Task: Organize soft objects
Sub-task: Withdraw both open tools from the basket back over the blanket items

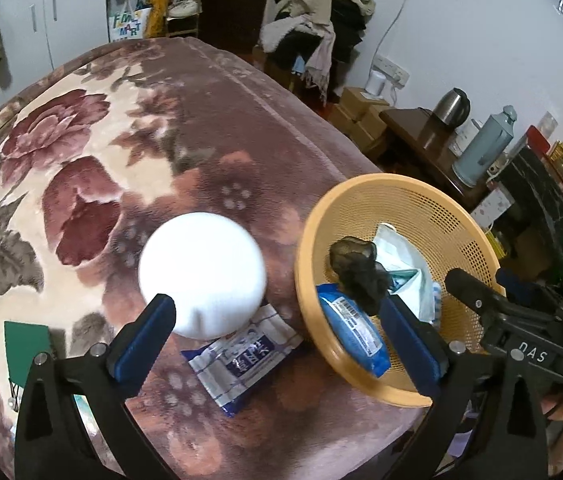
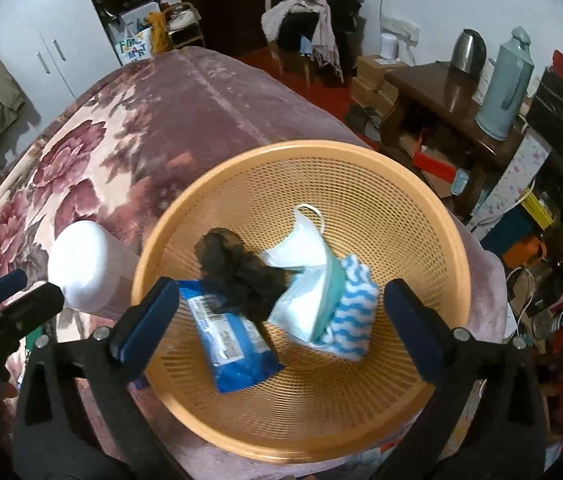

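Observation:
An orange mesh basket [image 2: 361, 184] sits on the floral blanket and shows in the left wrist view [image 1: 441, 216] too. It holds a black hair net [image 2: 237, 264], a blue wipes pack [image 2: 233, 344], a white face mask [image 2: 305, 240] and a blue-and-white wavy cloth [image 2: 355, 320]. My right gripper [image 2: 281, 320] is open and empty above the basket. My left gripper [image 1: 281, 340] is open and empty over a white foam ball [image 1: 201, 276] and a blue-and-white tissue pack [image 1: 241, 360] lying on the blanket left of the basket.
The floral blanket [image 1: 81, 160] covers the bed. A green card [image 1: 27, 352] lies at its left edge. A wooden side table [image 2: 441, 92] with a kettle [image 2: 467, 56] and thermos [image 2: 505, 84] stands at the right. A chair piled with clothes [image 2: 305, 20] stands behind.

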A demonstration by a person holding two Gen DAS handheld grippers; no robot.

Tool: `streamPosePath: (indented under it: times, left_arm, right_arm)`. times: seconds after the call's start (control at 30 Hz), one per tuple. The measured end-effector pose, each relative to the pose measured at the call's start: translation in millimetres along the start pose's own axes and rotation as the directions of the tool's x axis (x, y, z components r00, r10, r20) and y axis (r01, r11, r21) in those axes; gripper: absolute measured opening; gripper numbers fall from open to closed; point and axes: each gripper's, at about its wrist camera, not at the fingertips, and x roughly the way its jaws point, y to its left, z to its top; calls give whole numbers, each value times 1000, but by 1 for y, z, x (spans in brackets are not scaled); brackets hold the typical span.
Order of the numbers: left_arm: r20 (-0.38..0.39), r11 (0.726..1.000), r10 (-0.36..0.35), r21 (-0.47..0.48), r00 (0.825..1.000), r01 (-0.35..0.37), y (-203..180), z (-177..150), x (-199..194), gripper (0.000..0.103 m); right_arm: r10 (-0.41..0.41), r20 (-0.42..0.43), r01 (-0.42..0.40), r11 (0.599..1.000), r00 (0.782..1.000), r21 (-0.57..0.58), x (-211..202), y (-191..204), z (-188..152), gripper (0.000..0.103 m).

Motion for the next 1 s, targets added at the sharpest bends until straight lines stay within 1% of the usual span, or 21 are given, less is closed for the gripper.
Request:
streamPosePath:
  times: [0.27,0.63,0.8,1.0]
  left_arm:
    - [26,999,4,-44,1000,-3,29,-2,-13,102]
    - [59,990,29,-139,998,-21,83,-8,-33,102]
    - [57,977,53,-208,997,-40,122,-21,-37,102]
    - [43,953,92,-295,995,-75,173,-41,-41,102]
  right_arm:
    - [8,13,-8,999,1000,-43,-4,29,3,103]
    - [26,15,-23,990,1000,-138,-7,81,3,103]
    - [34,3,-33,982,999,-186,-4,108,-1,103]
    - [45,-15,-48,967,999,-252,3,144,-5,103]
